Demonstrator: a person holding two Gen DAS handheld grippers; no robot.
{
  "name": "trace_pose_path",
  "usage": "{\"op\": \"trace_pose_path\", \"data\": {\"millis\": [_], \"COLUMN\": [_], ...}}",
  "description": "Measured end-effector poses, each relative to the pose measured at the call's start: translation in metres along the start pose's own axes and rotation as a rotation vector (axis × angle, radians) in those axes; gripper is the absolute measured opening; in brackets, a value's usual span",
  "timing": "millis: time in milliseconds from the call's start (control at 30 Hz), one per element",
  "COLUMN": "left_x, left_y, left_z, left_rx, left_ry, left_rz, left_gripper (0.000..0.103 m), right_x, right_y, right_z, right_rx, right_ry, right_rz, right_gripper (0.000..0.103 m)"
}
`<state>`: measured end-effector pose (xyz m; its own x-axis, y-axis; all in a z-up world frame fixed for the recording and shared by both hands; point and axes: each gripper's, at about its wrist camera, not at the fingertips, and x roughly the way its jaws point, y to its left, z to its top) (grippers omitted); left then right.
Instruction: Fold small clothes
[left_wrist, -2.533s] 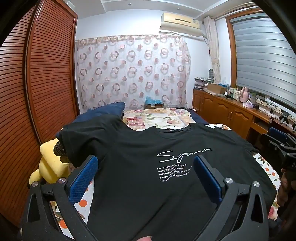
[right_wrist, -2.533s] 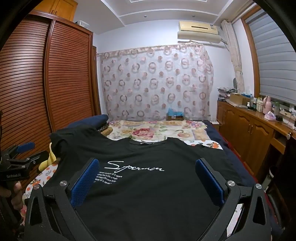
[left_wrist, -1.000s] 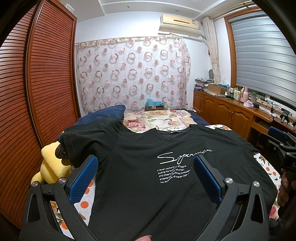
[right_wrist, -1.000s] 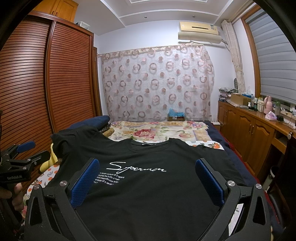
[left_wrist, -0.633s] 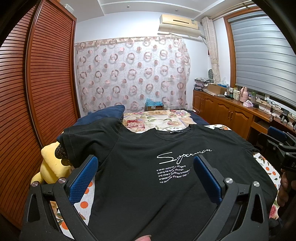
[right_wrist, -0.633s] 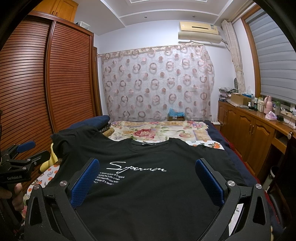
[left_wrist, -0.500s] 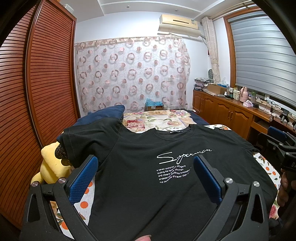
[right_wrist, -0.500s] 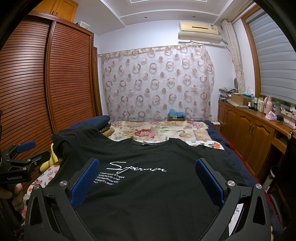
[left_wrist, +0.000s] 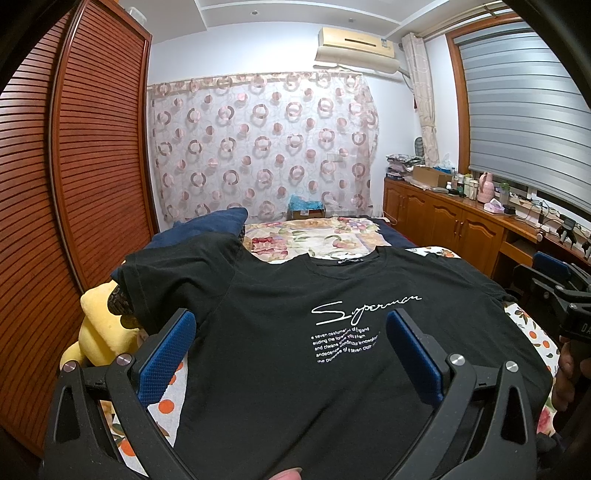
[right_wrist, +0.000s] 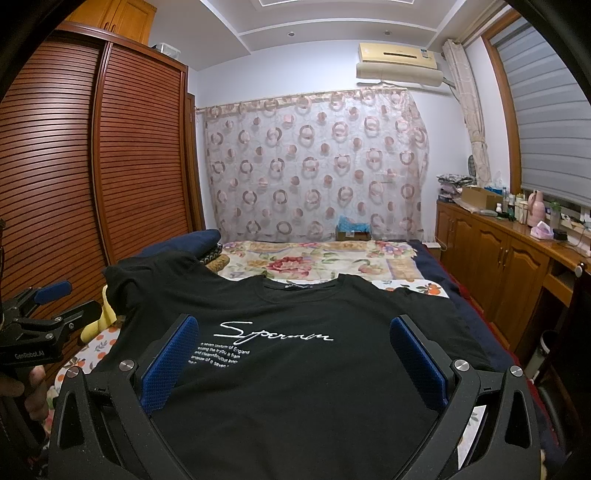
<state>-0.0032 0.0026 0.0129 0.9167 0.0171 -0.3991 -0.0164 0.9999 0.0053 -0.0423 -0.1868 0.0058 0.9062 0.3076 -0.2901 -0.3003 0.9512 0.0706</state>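
The left gripper (left_wrist: 290, 345) is wide open, its blue pads (left_wrist: 166, 356) spread well apart above the lower part of a black T-shirt (left_wrist: 295, 332), holding nothing; whether the fingers touch the cloth cannot be told. The right gripper (right_wrist: 291, 354) is just as wide open, its pads (right_wrist: 170, 363) poised over the shirt's middle and gripping nothing. In the right wrist view the left gripper shows at the far left edge, a hand (right_wrist: 22, 387) around its handle, beside the shirt's left side. In the left wrist view the right gripper shows at the far right edge, past the shirt's right sleeve. The shirt lies front up and spread flat on a bed (right_wrist: 332, 258) with a floral cover, collar toward the far end and hem nearest the cameras. White script and several lines of small white text run across its chest. Its left sleeve drapes over a dark blue pillow (left_wrist: 199, 229) and a yellow plush toy (left_wrist: 99, 325); the body looks smooth, with few wrinkles.
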Motion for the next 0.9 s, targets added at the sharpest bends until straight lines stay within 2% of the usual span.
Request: {"op": "trace_pose_path", "data": {"millis": [167,567,667,800,900], "left_x": [0.002,0.033,0.037,0.043,0.053], "left_y": [-0.004,0.050,0.064,0.080,0.094], "left_z": [0.005,-0.013,-0.014,-0.017,-0.019], "left_rx": [-0.005,-0.024,-0.043,-0.042,-0.057], "left_ry": [0.037,0.122,0.144,0.156,0.182], "left_rz": [-0.017,-0.005,-0.023,0.000,-0.009], "left_gripper": [0.103,0.103,0.103,0.103,0.103], "right_x": [0.006,0.032,0.043,0.061,0.072], "right_y": [0.000,-0.010,-0.014,-0.016,-0.020], "right_z": [-0.003,-0.006,-0.006,-0.003,-0.001], "right_rx": [0.006,-0.003,-0.005,-0.024,-0.020], "right_ry": [0.015,0.092,0.125,0.166,0.206], "right_rz": [0.026,0.100,0.116,0.118,0.146], "right_gripper": [0.103,0.103,0.103,0.103,0.103]}}
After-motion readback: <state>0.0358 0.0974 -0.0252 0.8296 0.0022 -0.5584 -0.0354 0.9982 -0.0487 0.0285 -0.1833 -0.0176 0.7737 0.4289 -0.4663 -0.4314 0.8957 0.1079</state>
